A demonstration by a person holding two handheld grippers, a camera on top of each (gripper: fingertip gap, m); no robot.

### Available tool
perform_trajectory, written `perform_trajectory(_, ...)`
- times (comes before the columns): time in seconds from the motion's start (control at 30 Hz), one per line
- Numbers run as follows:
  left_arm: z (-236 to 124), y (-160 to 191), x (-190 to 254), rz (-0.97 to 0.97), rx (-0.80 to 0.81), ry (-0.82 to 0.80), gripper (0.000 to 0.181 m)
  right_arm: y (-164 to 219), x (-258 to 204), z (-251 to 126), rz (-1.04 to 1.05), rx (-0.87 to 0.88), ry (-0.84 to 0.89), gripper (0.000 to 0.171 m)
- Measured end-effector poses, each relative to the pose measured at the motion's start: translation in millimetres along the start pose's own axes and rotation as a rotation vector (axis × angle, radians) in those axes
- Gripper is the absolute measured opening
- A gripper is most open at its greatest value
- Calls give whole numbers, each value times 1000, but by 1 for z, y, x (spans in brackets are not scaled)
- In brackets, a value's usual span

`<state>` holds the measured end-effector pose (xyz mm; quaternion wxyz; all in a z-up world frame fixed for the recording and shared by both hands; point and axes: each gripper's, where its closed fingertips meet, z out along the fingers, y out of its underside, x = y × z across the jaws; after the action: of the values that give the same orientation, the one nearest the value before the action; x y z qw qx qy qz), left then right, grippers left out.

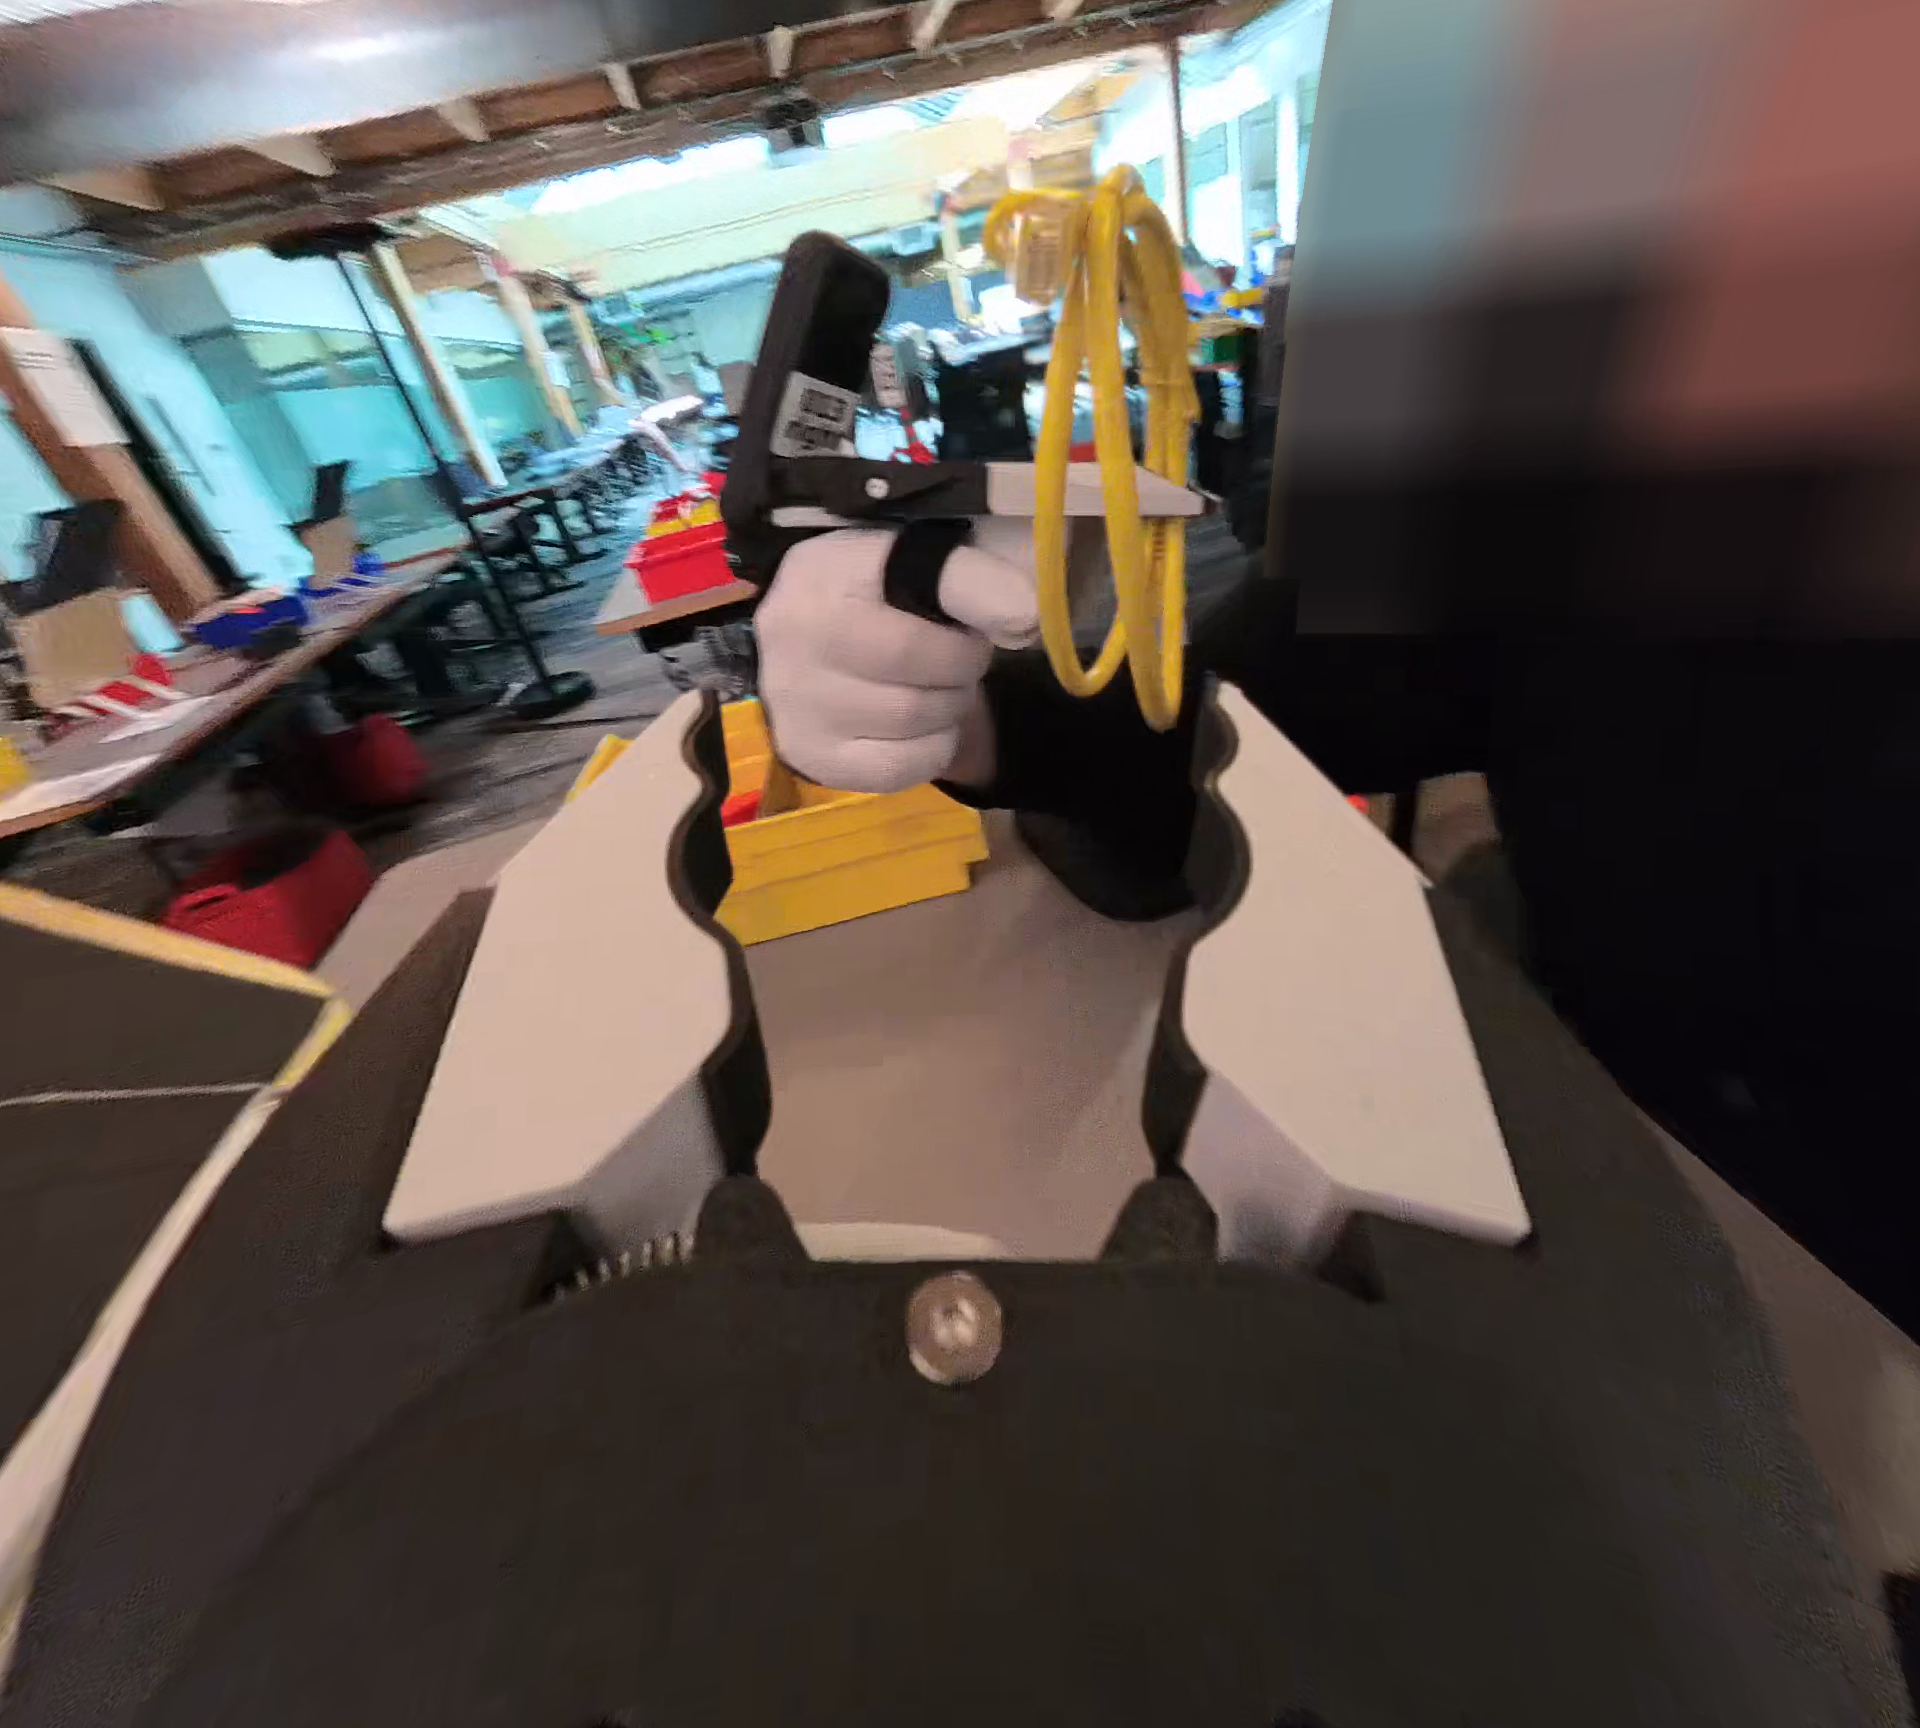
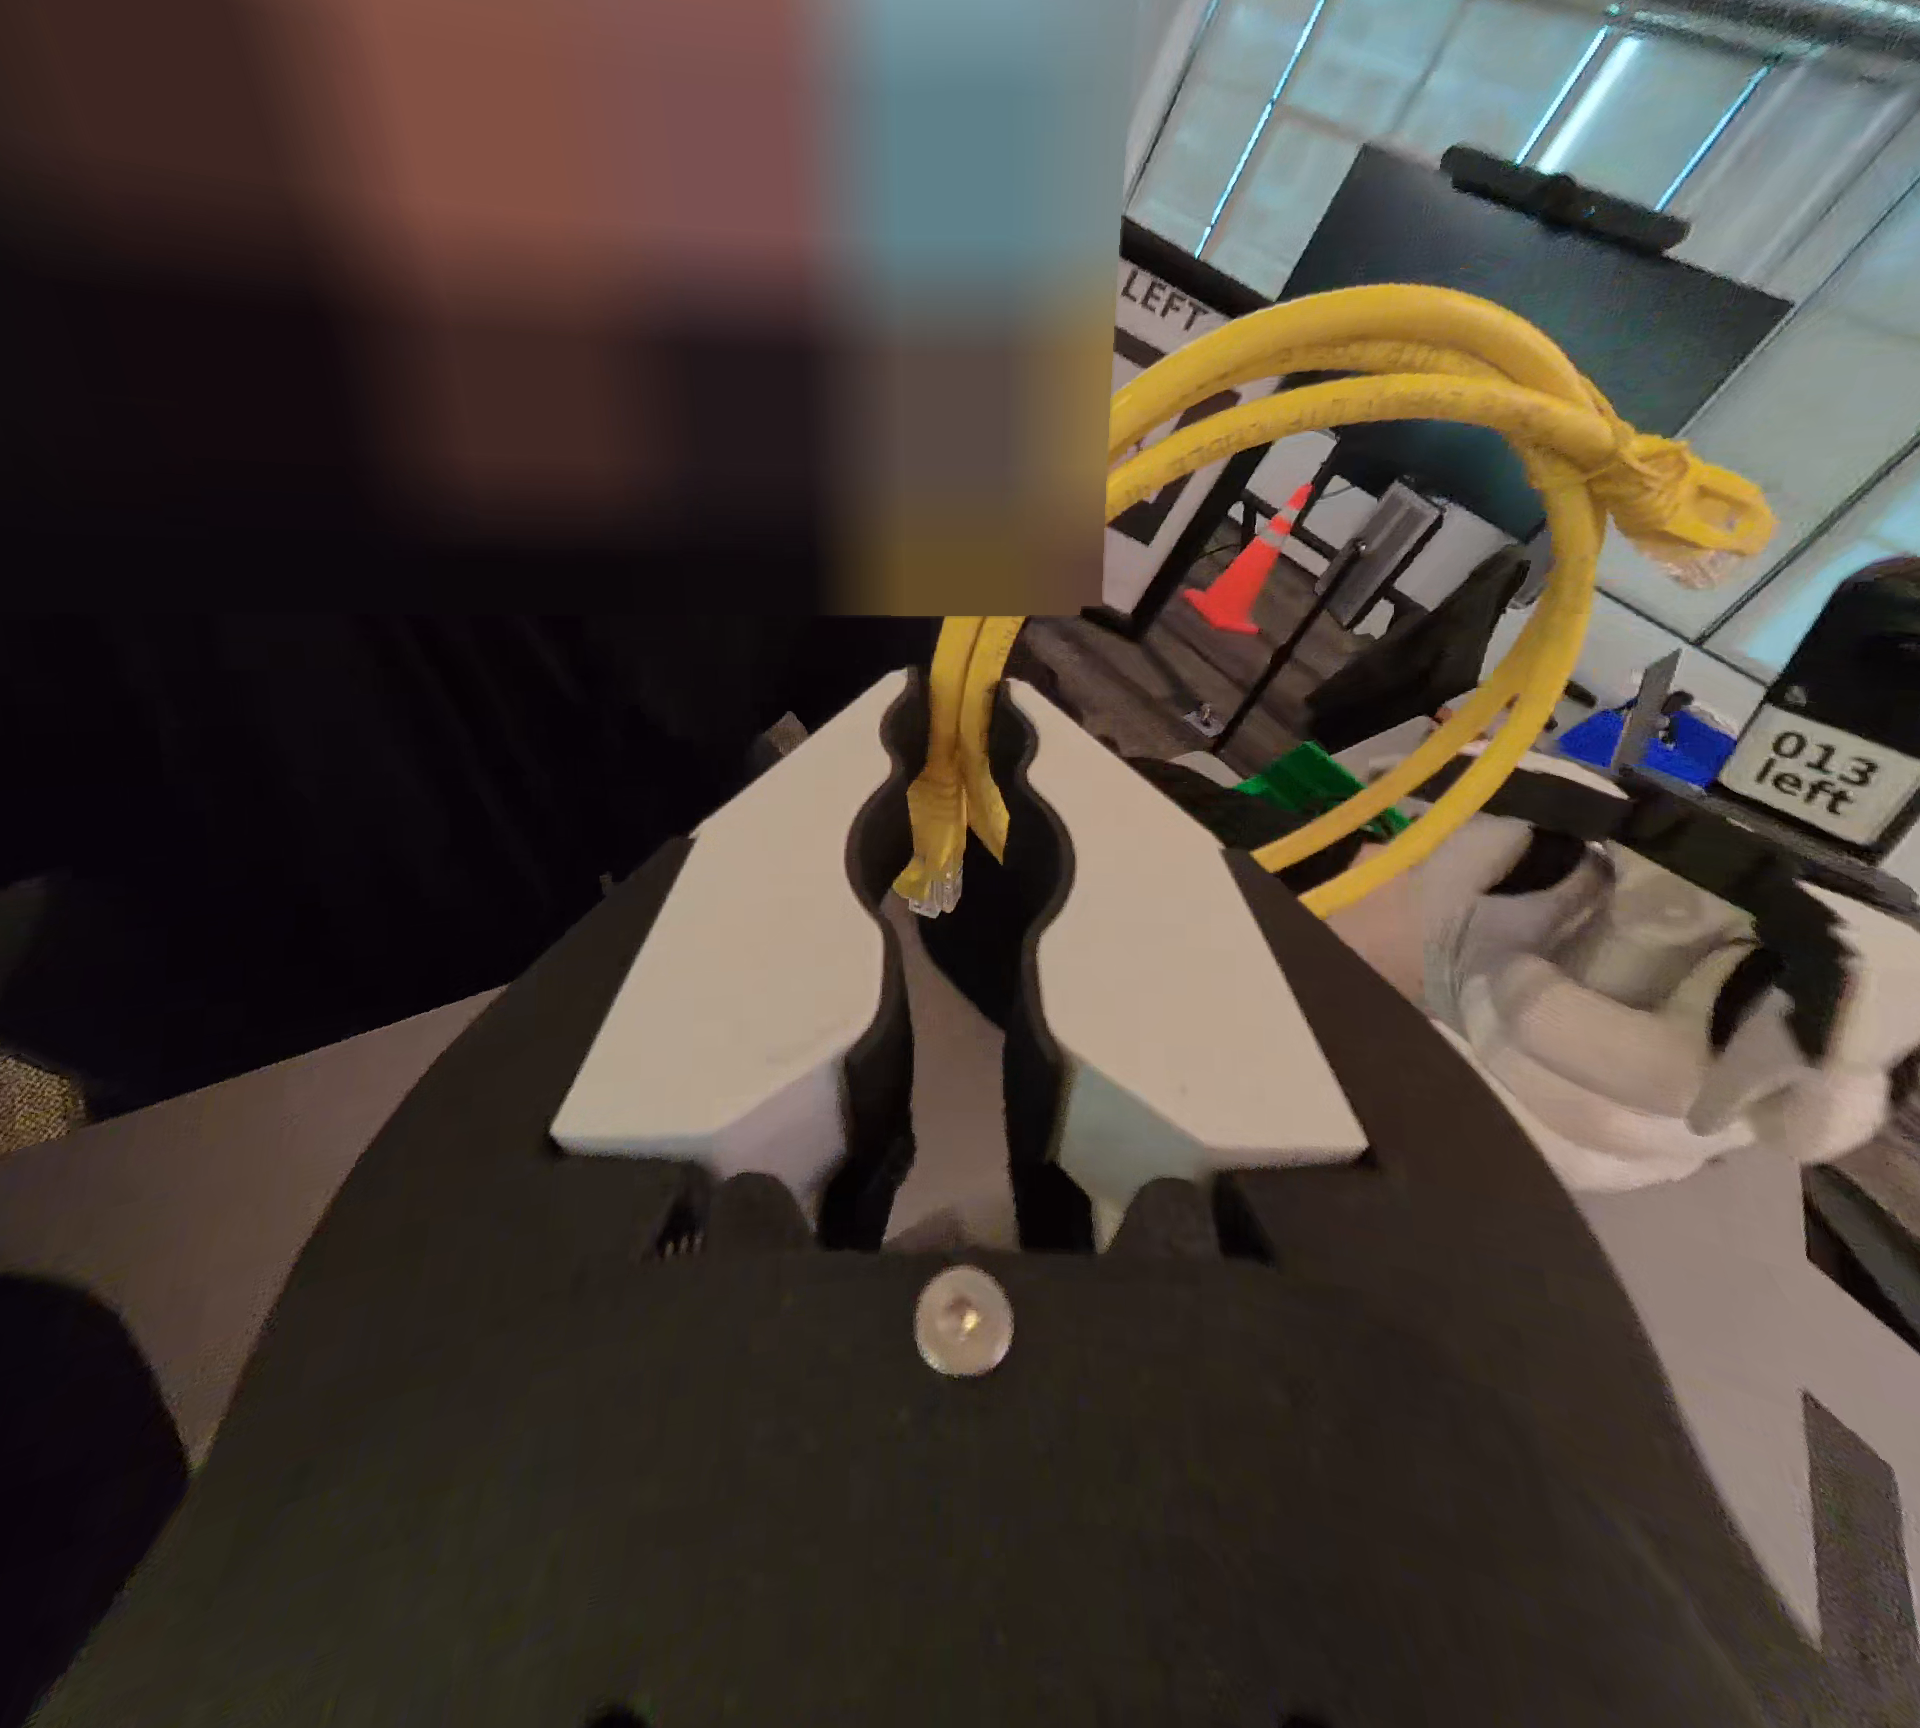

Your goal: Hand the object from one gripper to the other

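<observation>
A coiled yellow cable point(image 1: 1110, 431) with clear plugs hangs from my right gripper point(image 1: 1101, 496), which a white-gloved hand point(image 1: 873, 670) holds up ahead of my left gripper point(image 1: 961, 712). My left gripper is open and empty, a little below and short of the coil. In the right wrist view my right gripper point(image 2: 958, 691) is shut on the cable point(image 2: 1455, 390). Two strands are pinched at the fingertips, and one plug point(image 2: 932, 889) hangs between the fingers. The loop arcs to the right over the other gloved hand point(image 2: 1621, 1055).
A yellow bin point(image 1: 852, 847) stands on the grey table point(image 1: 935, 1055) under the grippers. A red bin point(image 1: 681, 556) and cluttered tables point(image 1: 208, 670) lie farther off. A person in dark clothes point(image 1: 1662, 951) is close. An orange cone point(image 2: 1247, 572) and a black screen point(image 2: 1538, 307) stand behind.
</observation>
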<state>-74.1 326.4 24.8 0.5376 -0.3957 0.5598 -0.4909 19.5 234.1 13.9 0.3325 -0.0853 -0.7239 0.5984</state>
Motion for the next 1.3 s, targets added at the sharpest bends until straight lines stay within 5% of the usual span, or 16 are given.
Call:
perform_trajectory(0.13, 21, 7, 30, 0, -43, 155, 92, 9, 7, -6, 30, -3, 19, 9)
perform_trajectory(0.47, 35, 1, 29, 51, 2, 147, 5, 16, 13, -16, 79, 14, 36, 10)
perform_trajectory(0.63, 31, -18, 26, 129, 46, 89, 3, -2, 38, -25, 46, 94, 194, 16)
perform_trajectory(0.77, 9, -35, -7, 287, -24, -210, 4, -3, 98, -63, 55, 19, 632, 64)
perform_trajectory(0.93, -23, -40, -68, 743, -435, -825, 4, 8, 133, -100, 136, -168, 985, 61)
perform_trajectory(1.03, -26, -53, -80, 903, -492, -1043, 4, -8, 141, -118, 92, -157, 1165, 51)
perform_trajectory(1.13, -29, -60, -88, 1036, -499, -1207, 4, -21, 131, -96, 143, -60, 1031, 30)
perform_trajectory(1.3, -18, -59, -83, 1316, -503, -1316, 4, -25, 127, -67, 364, 198, 782, 64)
